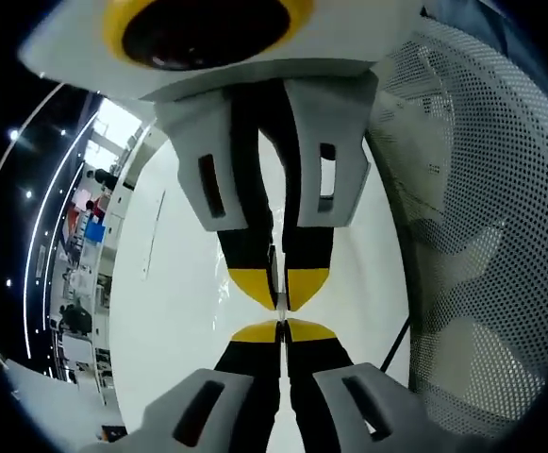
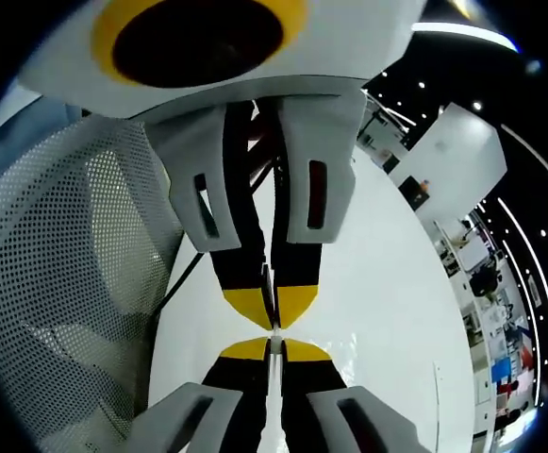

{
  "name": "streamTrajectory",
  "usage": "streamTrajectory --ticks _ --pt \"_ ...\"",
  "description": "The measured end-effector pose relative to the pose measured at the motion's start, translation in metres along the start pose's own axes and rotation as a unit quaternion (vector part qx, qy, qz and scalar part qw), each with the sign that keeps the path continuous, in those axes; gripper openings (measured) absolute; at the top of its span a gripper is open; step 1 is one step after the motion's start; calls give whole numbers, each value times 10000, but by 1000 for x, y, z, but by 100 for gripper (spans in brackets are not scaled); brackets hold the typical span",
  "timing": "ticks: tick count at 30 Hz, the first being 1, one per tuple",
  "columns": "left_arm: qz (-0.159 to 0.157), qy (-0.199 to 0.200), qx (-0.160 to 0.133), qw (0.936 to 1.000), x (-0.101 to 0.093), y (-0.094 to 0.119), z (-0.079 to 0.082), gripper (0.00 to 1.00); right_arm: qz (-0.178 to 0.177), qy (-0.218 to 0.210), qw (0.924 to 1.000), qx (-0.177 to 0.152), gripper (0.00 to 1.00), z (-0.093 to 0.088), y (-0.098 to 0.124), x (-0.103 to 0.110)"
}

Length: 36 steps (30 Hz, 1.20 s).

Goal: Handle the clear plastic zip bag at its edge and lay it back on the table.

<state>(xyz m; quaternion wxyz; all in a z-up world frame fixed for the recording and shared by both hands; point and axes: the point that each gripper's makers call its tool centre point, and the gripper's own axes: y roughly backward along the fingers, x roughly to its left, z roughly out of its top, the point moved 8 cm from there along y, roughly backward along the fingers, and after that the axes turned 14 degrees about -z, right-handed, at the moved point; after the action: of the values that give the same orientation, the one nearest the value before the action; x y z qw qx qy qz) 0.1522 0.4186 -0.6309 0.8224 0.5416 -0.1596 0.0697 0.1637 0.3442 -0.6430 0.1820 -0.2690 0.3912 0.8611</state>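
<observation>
- Right now I'm mid-handling: both tongs meet tip to tip over the white table (image 1: 189,311), pinching the same thin bit of clear plastic zip bag (image 1: 280,294) between them.
- My left gripper (image 1: 281,330) has its jaws pressed together, with a sliver of the bag's edge showing in the seam.
- My right gripper (image 2: 273,348) is the same deal, jaws together on the bag (image 2: 272,342), and the other tong comes in nose-on from the top of each view.
- The bag is so clear I honestly can't tell how much hangs down or whether any of it touches the table.
- It's well in from the table's edges, closer to the side where a mesh chair back (image 1: 481,236) stands.
- I reckon the next move is lowering both hands together, keeping the edge level, then letting go once it lies flat.
- Both hands point straight at each other.
</observation>
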Motion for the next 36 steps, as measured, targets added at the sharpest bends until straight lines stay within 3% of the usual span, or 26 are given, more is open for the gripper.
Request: streamTrajectory --ticks 3,6,11,36 --pt "4 26 -26 10000 1 1 1 0 -14 36 10000 -35 1 1 2 -1" --pt "-4 -14 -19 10000 1 1 1 0 -22 93 9999 -143 8 4 3 -1" --pt "-35 -75 -2 10000 1 2 4 0 42 83 9998 -163 0 4 4 -1" --pt "-74 201 -36 9998 -3 2 2 0 90 73 9999 -16 0 3 6 1"
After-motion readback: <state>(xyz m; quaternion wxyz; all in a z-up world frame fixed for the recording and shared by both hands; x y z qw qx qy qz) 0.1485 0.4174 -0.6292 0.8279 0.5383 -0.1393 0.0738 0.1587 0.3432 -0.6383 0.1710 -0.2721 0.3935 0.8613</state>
